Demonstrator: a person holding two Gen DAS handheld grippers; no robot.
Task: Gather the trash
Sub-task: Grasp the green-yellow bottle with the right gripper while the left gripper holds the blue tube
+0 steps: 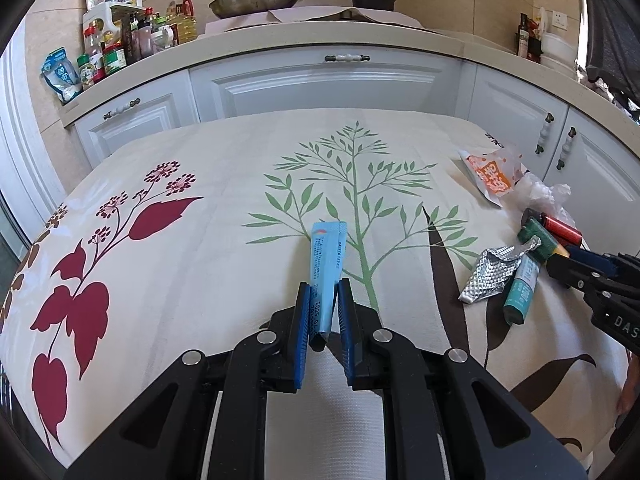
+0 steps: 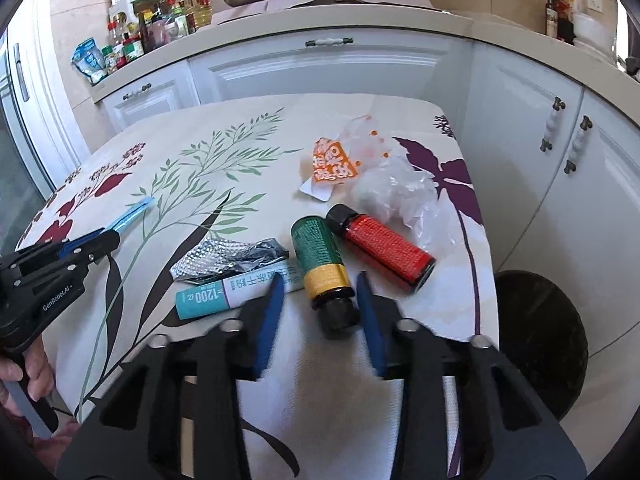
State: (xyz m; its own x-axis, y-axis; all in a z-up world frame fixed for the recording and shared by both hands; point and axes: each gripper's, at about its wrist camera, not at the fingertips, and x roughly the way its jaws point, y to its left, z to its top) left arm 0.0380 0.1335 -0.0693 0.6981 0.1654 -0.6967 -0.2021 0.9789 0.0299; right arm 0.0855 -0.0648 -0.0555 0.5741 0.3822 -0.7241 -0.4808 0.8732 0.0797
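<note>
Right tongs (image 2: 320, 300) jaws apart, straddling green-yellow bottle (image 2: 323, 266), pads not touching; its long axis runs along the fingers, cap nearest. Left tongs (image 1: 324, 308) clamp blue sachet (image 1: 326, 264) over worktop (image 1: 224, 168), well apart.

Floral-cloth table (image 2: 224, 128), bottles (image 2: 320, 260), wrappers (image 2: 332, 168), foil (image 2: 228, 260)

The left gripper (image 2: 112, 240) carries "GenRobot.AI" in white on its black body. A teal-ended packet (image 2: 208, 298) lying near the table's front edge shows "1200". The light blue sachet (image 1: 326, 264) bears a printed date starting "2025"; its remaining digits are unclear.
</note>
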